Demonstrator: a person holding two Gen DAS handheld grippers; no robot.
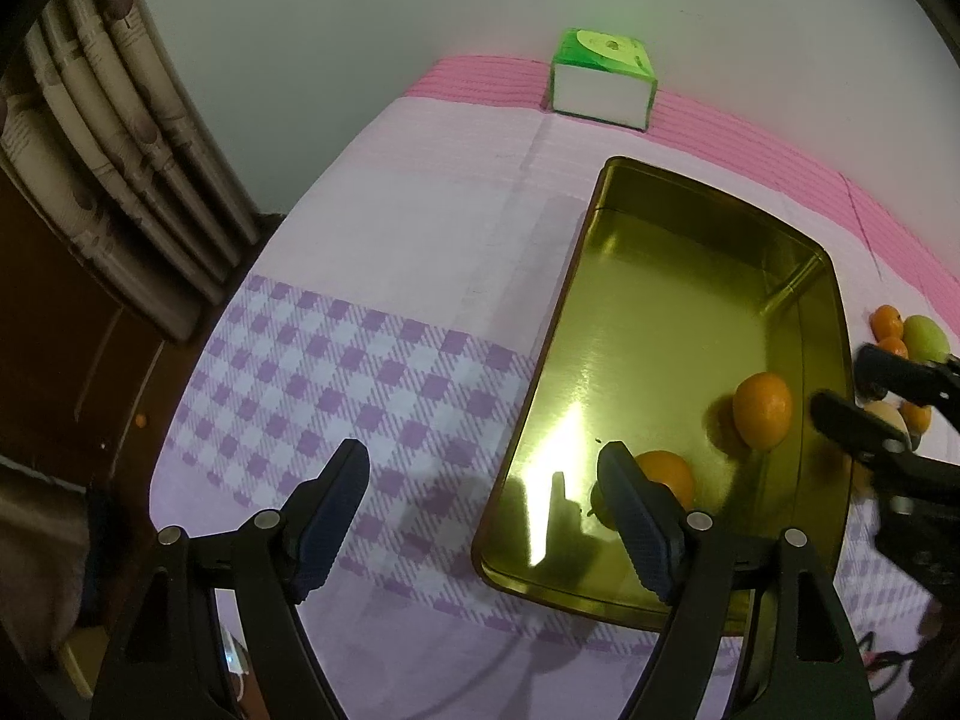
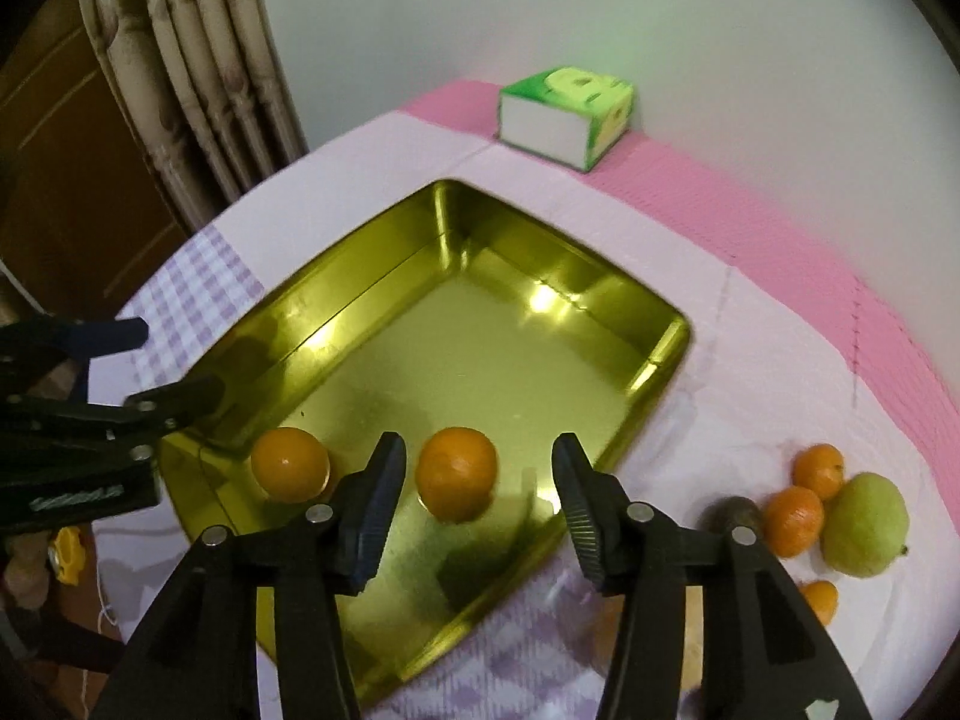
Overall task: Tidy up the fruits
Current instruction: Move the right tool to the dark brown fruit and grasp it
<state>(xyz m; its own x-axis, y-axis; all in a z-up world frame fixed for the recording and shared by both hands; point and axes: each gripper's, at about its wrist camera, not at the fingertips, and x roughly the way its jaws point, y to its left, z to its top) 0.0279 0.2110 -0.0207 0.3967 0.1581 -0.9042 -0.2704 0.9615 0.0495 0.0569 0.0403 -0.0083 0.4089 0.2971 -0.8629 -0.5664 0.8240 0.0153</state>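
Jaws of your right gripper (image 2: pixel 477 501) stood open, empty, over the tray's (image 2: pixel 624 414) orange (image 2: pixel 457 473); loose fruit (image 2: pixel 865 523) lay rightward.

Dim indoor light, hard glare on metal, strong fisheye warp

Both views curve heavily, with black vignette corners and bent curtain (image 1: pixel 114 150) folds. The gold tray (image 1: pixel 660 300) throws bright streaks: one just ahead of the left gripper (image 1: pixel 480 516), others at the tray's far corner in the right wrist view. The left gripper's fingers cast soft shadows on the checked cloth (image 1: pixel 360 372) and the tray floor. The green box (image 2: pixel 564 114) glows overexposed, tinting the wall (image 2: pixel 540 12) above it green. The right wrist view is smeared by motion blur, worst along the pink cloth (image 2: pixel 780 252) edge beyond the right gripper (image 2: pixel 477 483).
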